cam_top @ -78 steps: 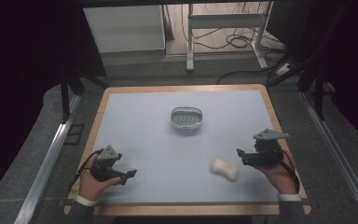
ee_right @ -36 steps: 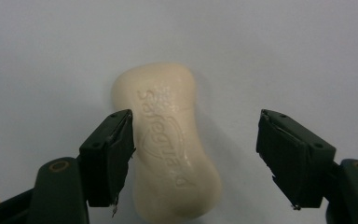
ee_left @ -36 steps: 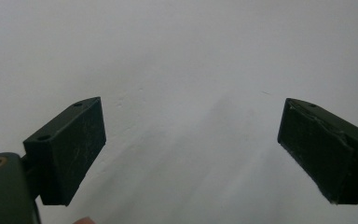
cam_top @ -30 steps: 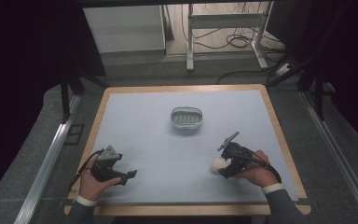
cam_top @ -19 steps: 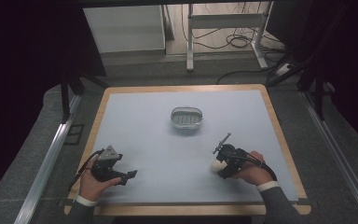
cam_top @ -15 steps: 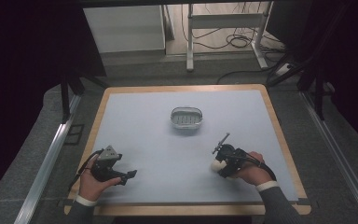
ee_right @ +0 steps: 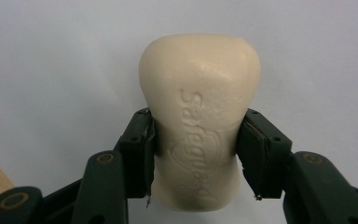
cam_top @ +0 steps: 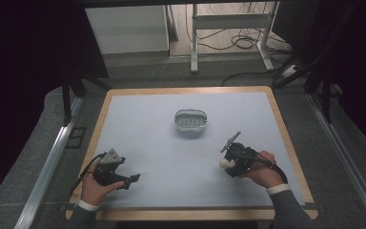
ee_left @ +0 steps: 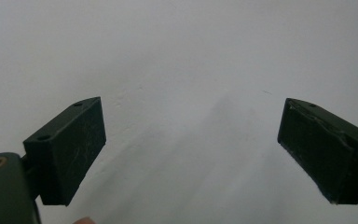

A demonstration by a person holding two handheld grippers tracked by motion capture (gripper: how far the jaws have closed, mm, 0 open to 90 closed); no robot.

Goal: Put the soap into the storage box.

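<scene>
The soap (ee_right: 199, 121) sits between the pads of my right gripper (ee_right: 196, 154), down on the pale table (cam_top: 162, 157) at the near right, well short of the wooden edge (cam_top: 293, 157) that frames the top. My jaws have just been closing, and now the two black pads press on the bar's narrow waist, one on each side, with the stamped lettering facing up at me. I judge it a hard, fairly light cake that will not give under the pads, but its skin is smooth and waxy, so it could slide out if I tip it steeply or squeeze off centre. The waist is the right spot: the bar flares at both ends, and that shape should keep it from creeping forward or back. My left gripper (ee_left: 191, 149) rests near the front left corner with its jaws spread wide and nothing between them, only bare table beneath. The little metal dish (cam_top: 190, 120) stands in the middle of the table, farther from me and to the left of the soap, and the stretch between them is open. I have free room on every side, with the right edge and the front edge the nearest limits.
</scene>
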